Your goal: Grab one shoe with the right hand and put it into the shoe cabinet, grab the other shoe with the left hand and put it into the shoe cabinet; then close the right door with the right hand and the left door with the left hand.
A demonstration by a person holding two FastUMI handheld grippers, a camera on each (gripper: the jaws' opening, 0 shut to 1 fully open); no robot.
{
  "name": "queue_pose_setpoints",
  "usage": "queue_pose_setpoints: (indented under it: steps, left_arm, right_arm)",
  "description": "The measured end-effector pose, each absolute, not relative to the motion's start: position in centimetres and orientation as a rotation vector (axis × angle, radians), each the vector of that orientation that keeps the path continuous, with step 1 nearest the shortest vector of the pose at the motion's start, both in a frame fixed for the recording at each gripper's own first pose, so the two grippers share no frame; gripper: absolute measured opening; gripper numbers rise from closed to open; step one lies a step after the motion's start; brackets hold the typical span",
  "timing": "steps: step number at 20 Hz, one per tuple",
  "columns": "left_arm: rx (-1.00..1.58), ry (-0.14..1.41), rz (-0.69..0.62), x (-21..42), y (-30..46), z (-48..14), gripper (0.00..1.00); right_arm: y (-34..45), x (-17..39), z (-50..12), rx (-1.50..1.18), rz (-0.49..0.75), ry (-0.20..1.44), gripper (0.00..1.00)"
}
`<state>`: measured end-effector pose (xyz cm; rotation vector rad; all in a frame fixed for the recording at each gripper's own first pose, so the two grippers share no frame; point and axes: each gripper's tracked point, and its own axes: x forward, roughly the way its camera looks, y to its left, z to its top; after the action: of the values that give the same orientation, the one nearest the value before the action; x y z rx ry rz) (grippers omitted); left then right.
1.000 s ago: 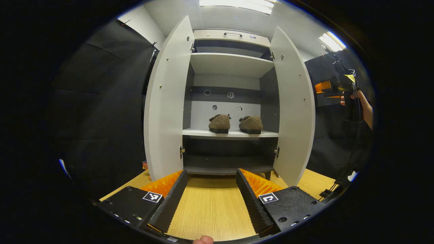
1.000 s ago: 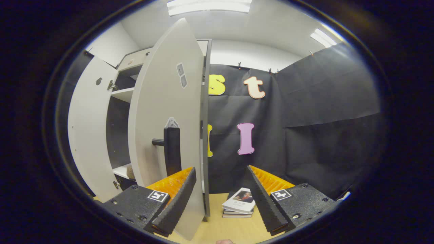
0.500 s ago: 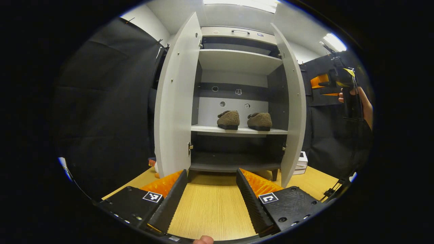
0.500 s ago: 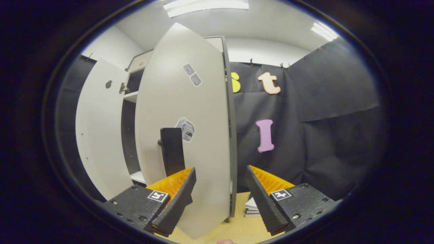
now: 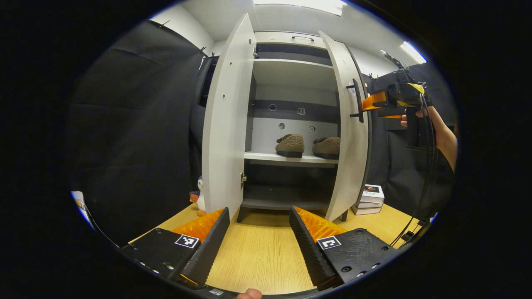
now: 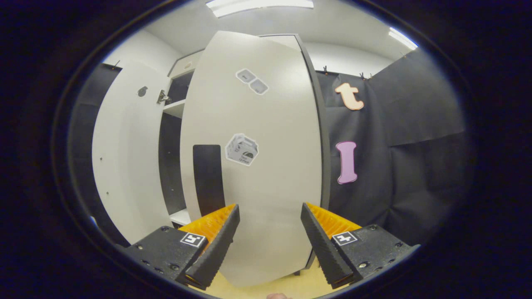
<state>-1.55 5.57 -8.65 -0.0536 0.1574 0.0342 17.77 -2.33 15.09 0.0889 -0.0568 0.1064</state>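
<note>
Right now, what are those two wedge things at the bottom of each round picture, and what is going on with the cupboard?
Those wedges are tongs. A person holds one pair in each hand, and a small camera rides on each pair, looking out along its two fingers. So each picture is what one pair of tongs "sees".

In the left gripper view, the left tongs are open and hold nothing, above a wooden table. Ahead stands the cabinet with two shoes side by side on a shelf. The left door is wide open. At the right edge a hand holds the other tongs up by the right door, which is partly closed. Some books lie by the cabinet.

In the right gripper view, the right tongs are open too, facing that right door up close. I cannot tell if they touch it.
</note>
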Motion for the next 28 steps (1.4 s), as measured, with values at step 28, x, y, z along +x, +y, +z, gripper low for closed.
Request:
queue_pose_setpoints:
  steps: [28]
  left_arm:
    - [-0.063,0.085,0.033,-2.2,5.4,-4.4,0.88]
  right_arm:
    - [-1.0,1.1,-5.8,0.091,0.028,0.055,0.97]
